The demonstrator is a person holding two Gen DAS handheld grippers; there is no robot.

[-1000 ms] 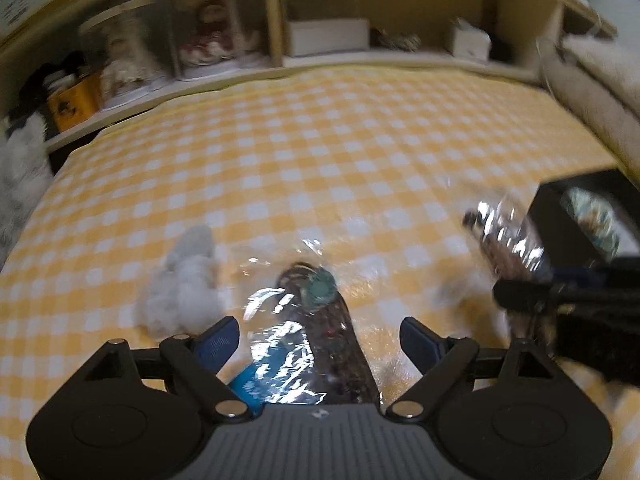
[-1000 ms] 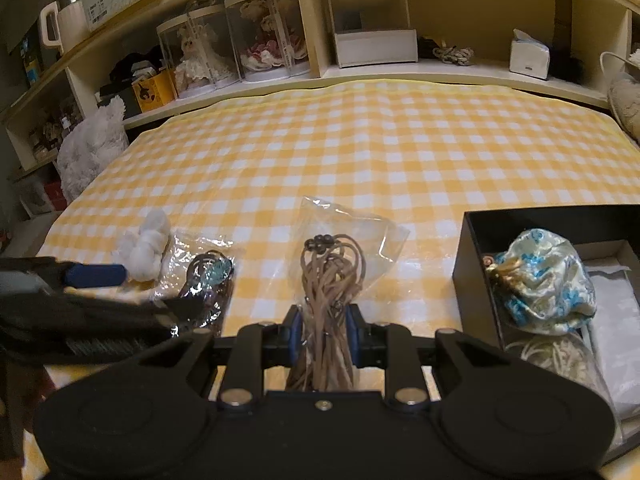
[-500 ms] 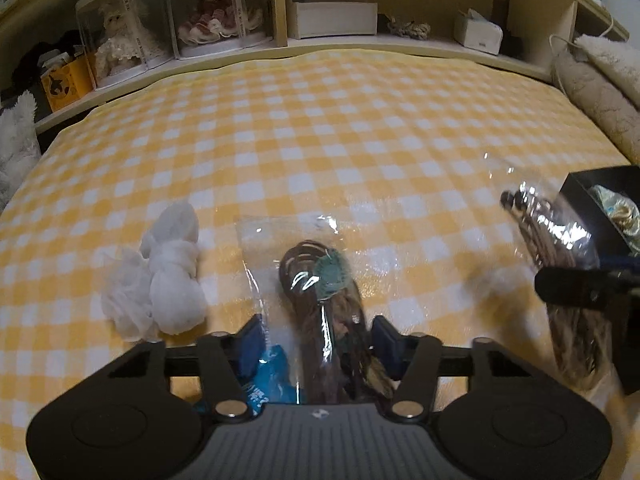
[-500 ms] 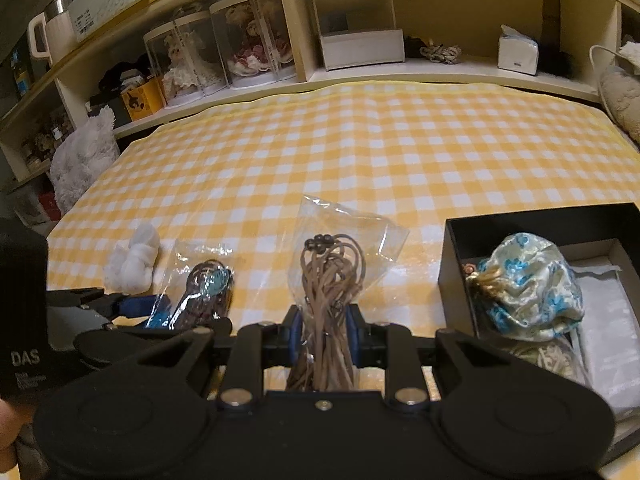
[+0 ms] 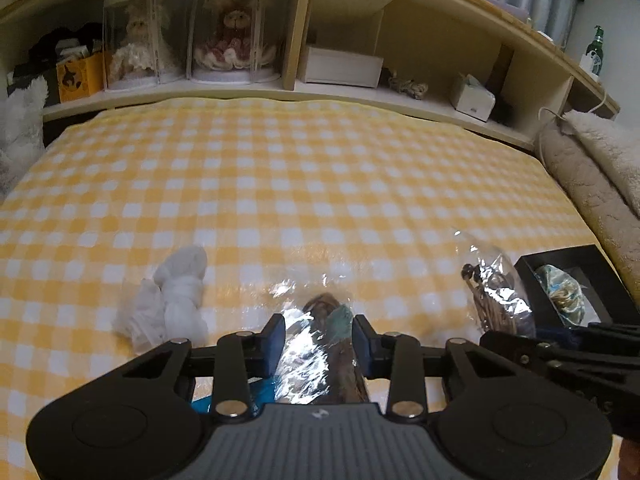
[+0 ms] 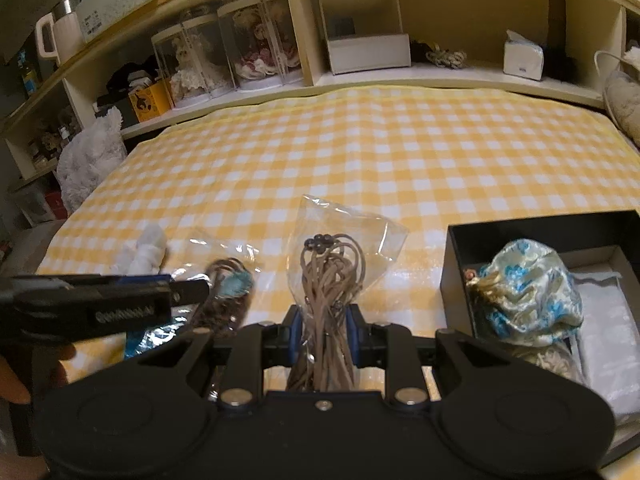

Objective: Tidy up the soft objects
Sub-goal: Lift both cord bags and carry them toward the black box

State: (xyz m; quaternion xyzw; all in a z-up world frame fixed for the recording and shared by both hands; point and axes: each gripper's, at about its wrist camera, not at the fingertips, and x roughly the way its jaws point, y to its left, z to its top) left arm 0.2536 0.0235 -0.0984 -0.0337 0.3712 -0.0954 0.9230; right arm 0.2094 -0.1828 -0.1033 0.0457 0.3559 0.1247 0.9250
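Left wrist view: a clear packet of dark brown cord with a teal bit [image 5: 320,344] is caught between the blue pads of the left gripper [image 5: 319,345], whose jaws are closing onto it, tilted down over the yellow checked cloth [image 5: 304,184], with a white gauzy bundle [image 5: 168,304] lying just beside on the left. Over on the right wrist view, a bag of tan cords [image 6: 326,288] is pinched tight by the right gripper [image 6: 323,334], angled down too, and the black box [image 6: 520,224] with a blue floral pouch [image 6: 528,292] inside is seen just to the right of it.
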